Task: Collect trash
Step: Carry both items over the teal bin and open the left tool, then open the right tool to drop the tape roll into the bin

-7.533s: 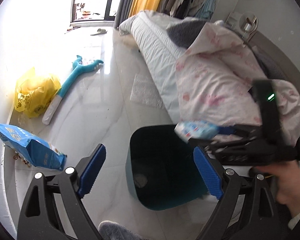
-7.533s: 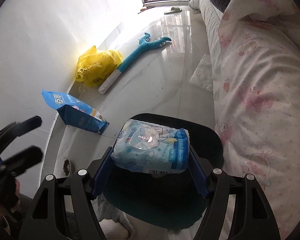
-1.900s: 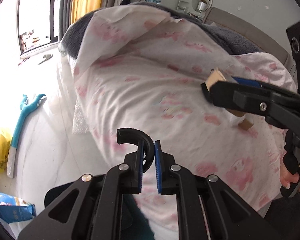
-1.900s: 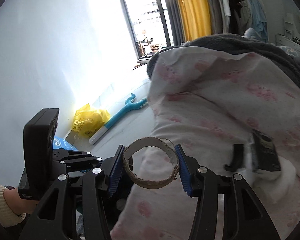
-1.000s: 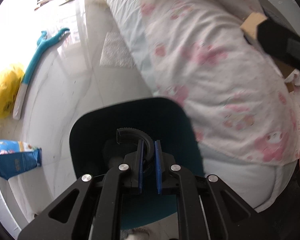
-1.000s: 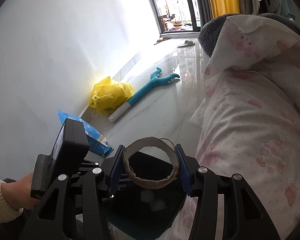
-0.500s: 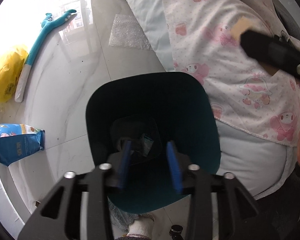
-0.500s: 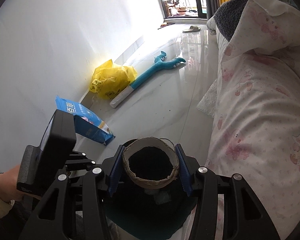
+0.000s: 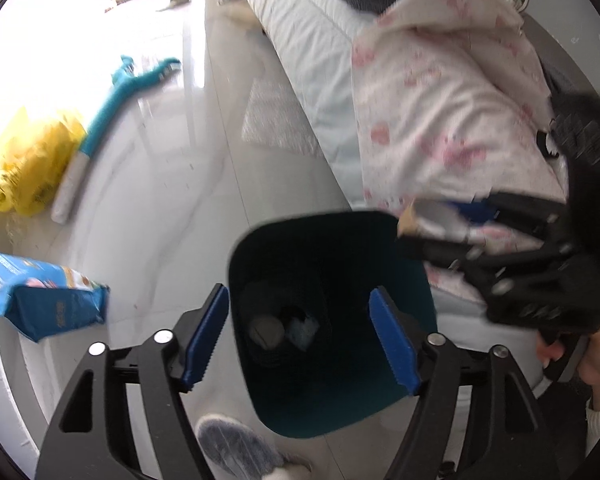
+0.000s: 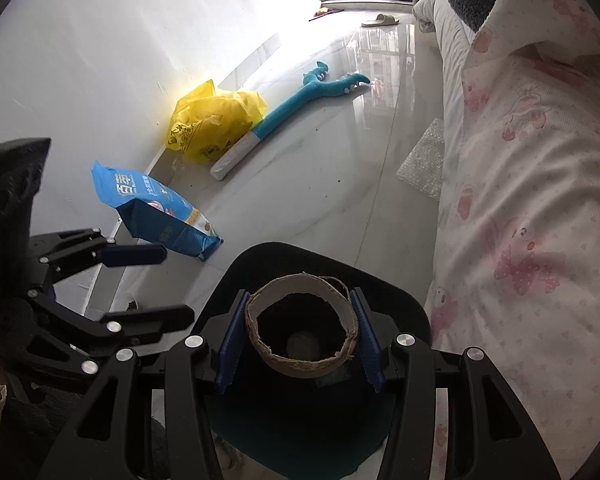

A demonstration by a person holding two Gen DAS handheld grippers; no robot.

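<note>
A dark teal trash bin (image 9: 414, 280) stands on the floor beside the bed, with several pieces of trash (image 9: 300, 328) at its bottom. My left gripper (image 9: 298, 340) is open and empty right above the bin's mouth. My right gripper (image 10: 298, 334) is shut on a cardboard tape ring (image 10: 342, 350) and holds it over the same bin (image 10: 404, 300). In the left wrist view the right gripper (image 9: 452, 228) comes in from the right over the bin's rim, with the ring's edge (image 9: 407, 220) showing. The left gripper (image 10: 140, 280) shows open at the left of the right wrist view.
A blue snack bag (image 10: 156, 210), a yellow plastic bag (image 10: 212, 124) and a teal long-handled plush toy (image 10: 296, 108) lie on the glossy floor by the white wall. A bubble-wrap sheet (image 10: 424, 164) lies against the bed. The pink-patterned duvet (image 10: 532, 200) fills the right side.
My left gripper has opened wide and the black curved piece it held is gone from it. The right gripper with the ring has moved further over the bin.
</note>
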